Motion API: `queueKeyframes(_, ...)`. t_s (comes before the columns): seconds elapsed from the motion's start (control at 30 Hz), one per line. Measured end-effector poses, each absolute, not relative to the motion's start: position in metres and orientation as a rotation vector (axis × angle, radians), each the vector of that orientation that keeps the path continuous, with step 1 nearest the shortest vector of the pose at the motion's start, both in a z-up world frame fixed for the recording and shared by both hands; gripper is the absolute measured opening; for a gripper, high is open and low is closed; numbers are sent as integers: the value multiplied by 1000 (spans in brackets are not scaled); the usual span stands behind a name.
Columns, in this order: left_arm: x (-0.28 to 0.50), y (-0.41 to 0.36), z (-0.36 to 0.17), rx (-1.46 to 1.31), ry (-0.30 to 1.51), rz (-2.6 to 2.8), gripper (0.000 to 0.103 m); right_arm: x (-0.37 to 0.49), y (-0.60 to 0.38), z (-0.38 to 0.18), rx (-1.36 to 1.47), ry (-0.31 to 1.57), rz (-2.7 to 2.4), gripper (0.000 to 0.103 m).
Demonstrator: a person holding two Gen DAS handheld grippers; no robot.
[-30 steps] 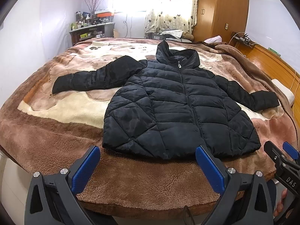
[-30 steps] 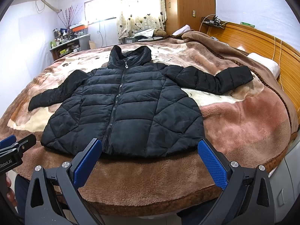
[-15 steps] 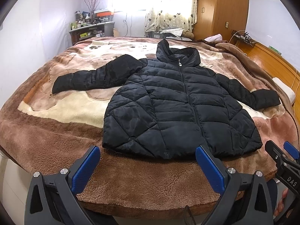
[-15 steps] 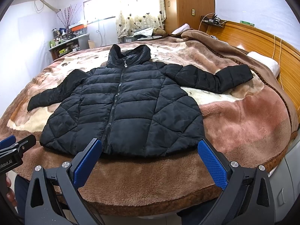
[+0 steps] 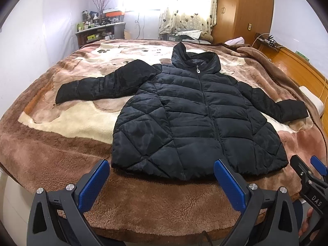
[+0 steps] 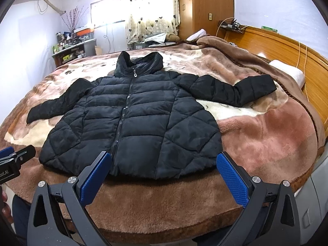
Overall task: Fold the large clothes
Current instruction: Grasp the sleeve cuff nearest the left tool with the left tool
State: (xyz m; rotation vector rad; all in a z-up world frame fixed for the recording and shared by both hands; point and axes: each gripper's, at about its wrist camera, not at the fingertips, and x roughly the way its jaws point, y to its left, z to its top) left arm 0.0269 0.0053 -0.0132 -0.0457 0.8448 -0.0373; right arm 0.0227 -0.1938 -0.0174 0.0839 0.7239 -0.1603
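A black quilted hooded jacket [image 5: 196, 123] lies flat and zipped on the bed, front up, both sleeves spread out sideways, hem toward me. It also shows in the right wrist view [image 6: 133, 127]. My left gripper [image 5: 162, 180] is open and empty, hovering over the bed's near edge just short of the hem. My right gripper [image 6: 164, 174] is open and empty, also just short of the hem. The right gripper's tip shows at the right edge of the left wrist view [image 5: 307, 176].
The bed carries a brown and cream plush blanket [image 5: 61, 147]. A wooden headboard [image 6: 297, 61] and a white pillow [image 6: 287, 71] are on the right. A cluttered desk [image 5: 98, 30] and a wooden wardrobe [image 5: 244, 10] stand beyond the bed.
Both grippers have drifted very slightly; the jacket sits a little lower in the views. Nothing was taken hold of.
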Motion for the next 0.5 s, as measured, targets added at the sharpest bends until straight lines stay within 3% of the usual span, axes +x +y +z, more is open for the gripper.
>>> queueKeyframes(0.27,67,26,-15,-94,877,-79,103,55,-187,-15,58,718,-124,102)
queueKeyframes(0.5,127,108,-15,-250,821,9,103,105,-187,-8,87,666,-80,102)
